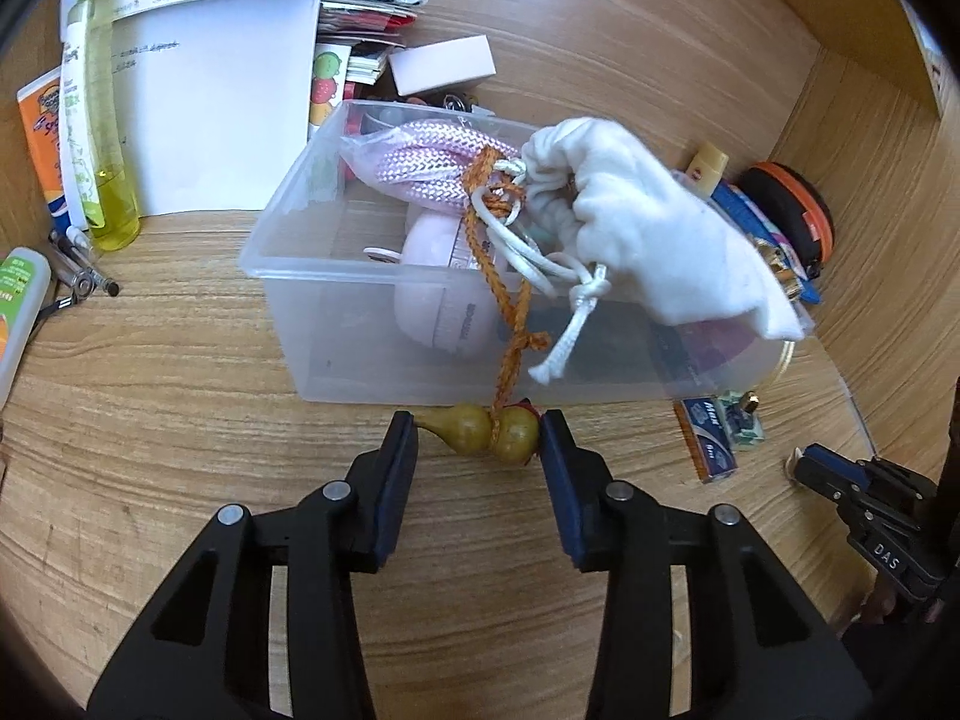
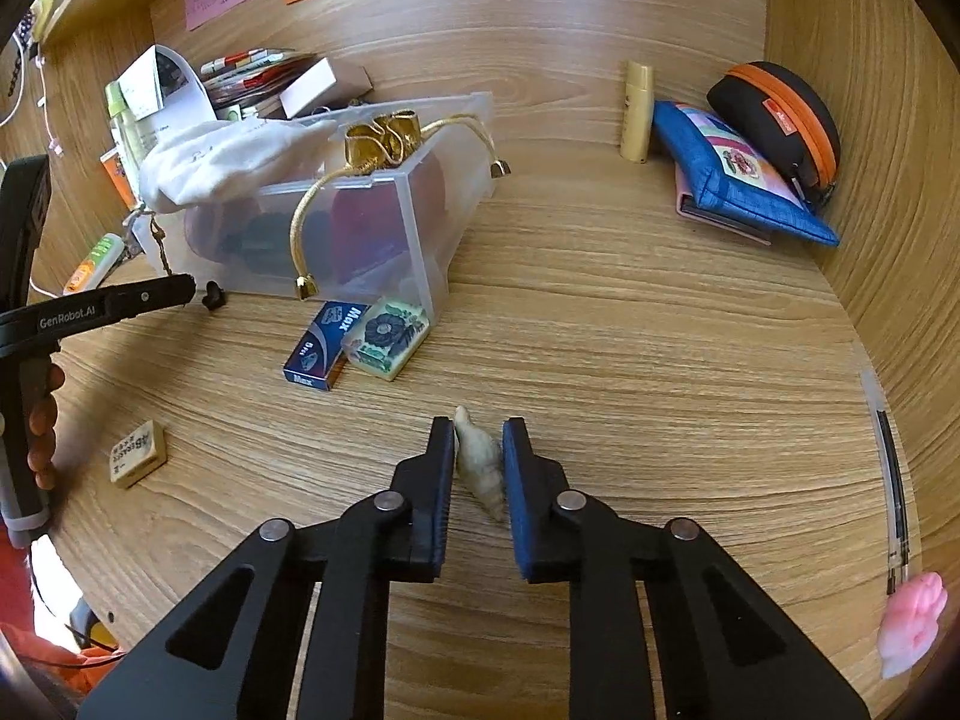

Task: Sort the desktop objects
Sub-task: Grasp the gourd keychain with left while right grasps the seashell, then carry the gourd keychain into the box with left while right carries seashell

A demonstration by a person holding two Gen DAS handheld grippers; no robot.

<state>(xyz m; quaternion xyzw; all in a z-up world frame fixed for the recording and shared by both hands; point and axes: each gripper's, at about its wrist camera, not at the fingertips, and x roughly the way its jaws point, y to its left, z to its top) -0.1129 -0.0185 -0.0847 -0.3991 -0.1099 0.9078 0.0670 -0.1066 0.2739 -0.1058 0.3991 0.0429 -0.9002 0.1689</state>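
My left gripper (image 1: 478, 429) is shut on a small yellow-green gourd charm (image 1: 480, 429), just in front of the clear plastic box (image 1: 288, 276). The charm's orange cord (image 1: 507, 300) runs up over the box wall, tangled with a white drawstring pouch (image 1: 648, 222) and pink rope (image 1: 420, 162) on top of the box. My right gripper (image 2: 478, 441) is shut on a pale spiral seashell (image 2: 480, 462) low over the wooden desk. In the right wrist view the box (image 2: 420, 228) stands at the left with the left gripper (image 2: 180, 294) beside it.
A blue Max staple box (image 2: 324, 345) and a floral eraser (image 2: 387, 336) lie by the box. A boxed eraser (image 2: 137, 453) lies at the left. A blue pouch (image 2: 738, 174), orange-zip case (image 2: 780, 120) and yellow tube (image 2: 637, 111) sit at the back right. Papers, bottles and tools (image 1: 84, 276) crowd the left.
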